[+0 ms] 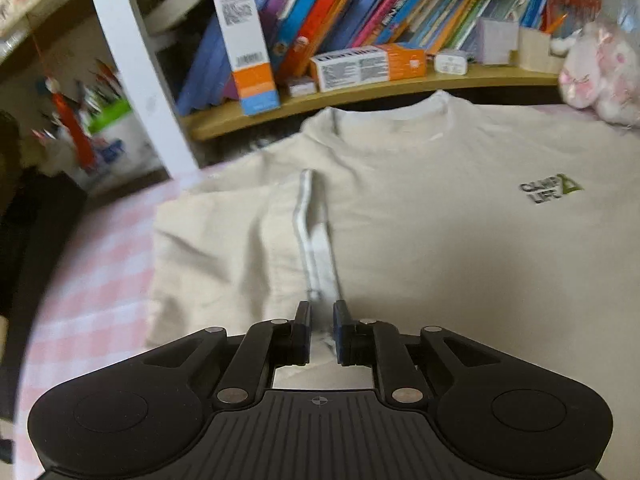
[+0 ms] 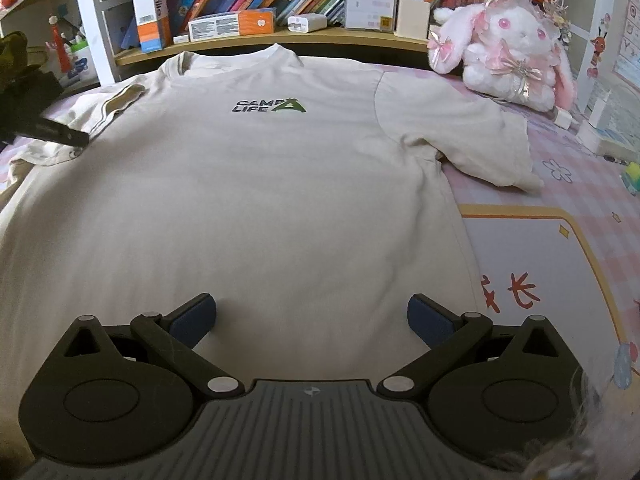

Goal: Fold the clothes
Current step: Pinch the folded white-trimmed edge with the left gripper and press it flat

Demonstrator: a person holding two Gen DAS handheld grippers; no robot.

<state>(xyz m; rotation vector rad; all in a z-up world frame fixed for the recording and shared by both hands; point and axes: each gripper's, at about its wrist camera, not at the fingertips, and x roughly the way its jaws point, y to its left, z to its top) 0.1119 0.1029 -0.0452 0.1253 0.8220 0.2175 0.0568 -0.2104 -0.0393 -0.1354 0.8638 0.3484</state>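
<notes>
Our left tongs (image 1: 323, 330) stand slightly apart around the folded sleeve (image 1: 310, 240) of the T-shirt (image 2: 248, 184); at six o'clock, our right tongs (image 2: 312, 320) gape wide.

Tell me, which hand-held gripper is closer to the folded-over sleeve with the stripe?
Left. The left hand-held gripper is right at the striped sleeve, its cuff between the narrow jaws. The right hand-held gripper hovers open over the shirt near its bottom edge, well away from that sleeve.

Soft, even indoor light is falling across both views, casting faint shadows. Motion blur is smearing the left wrist view; the right is staying sharp. Fisheye distortion is bending the edges.
</notes>
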